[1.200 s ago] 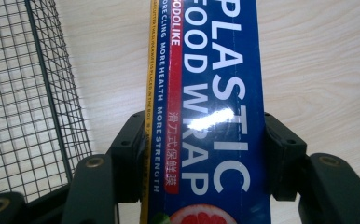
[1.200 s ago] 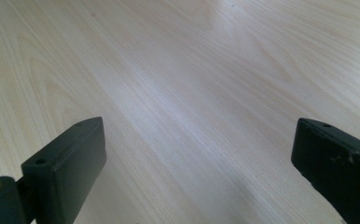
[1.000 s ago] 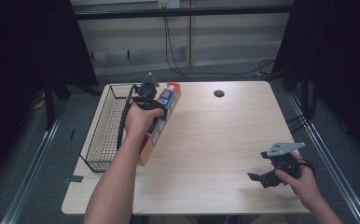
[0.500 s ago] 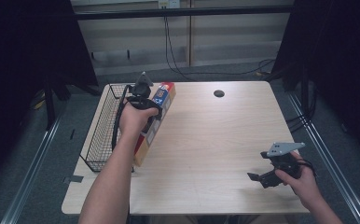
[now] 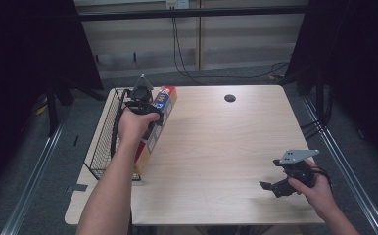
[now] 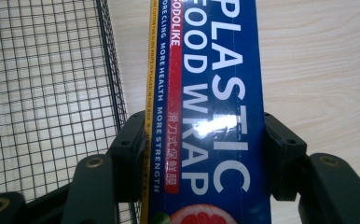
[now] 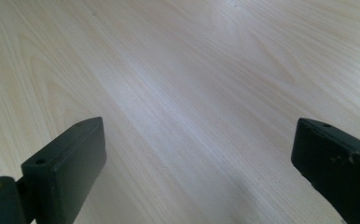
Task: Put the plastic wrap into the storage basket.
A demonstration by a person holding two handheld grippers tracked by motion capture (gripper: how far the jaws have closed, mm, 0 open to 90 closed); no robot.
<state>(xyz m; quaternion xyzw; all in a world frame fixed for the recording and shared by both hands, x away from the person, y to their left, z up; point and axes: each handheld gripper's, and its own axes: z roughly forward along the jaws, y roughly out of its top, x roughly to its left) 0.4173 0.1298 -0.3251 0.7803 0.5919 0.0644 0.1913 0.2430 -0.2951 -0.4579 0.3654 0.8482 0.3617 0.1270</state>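
Note:
A long blue and red box of plastic food wrap (image 5: 158, 117) lies lengthways beside the wire basket (image 5: 104, 142) at the table's left side. My left gripper (image 5: 148, 115) is shut on the box, its two black pads pressing on the box's long sides (image 6: 206, 140). The box's blue face with white lettering runs up between the jaws, and the basket's mesh (image 6: 43, 93) lies just to its left. My right gripper (image 5: 280, 186) rests near the table's front right corner, jaws wide apart over bare wood (image 7: 192, 116), nothing between them.
The light wooden table (image 5: 216, 147) has a dark round cable hole (image 5: 229, 98) near its far edge. The black wire basket stands along the left edge. Cables hang at the back wall, and dark curtains flank both sides.
My left hand has shifted slightly towards the far left with the box still in its grip. The right hand has stayed where it was.

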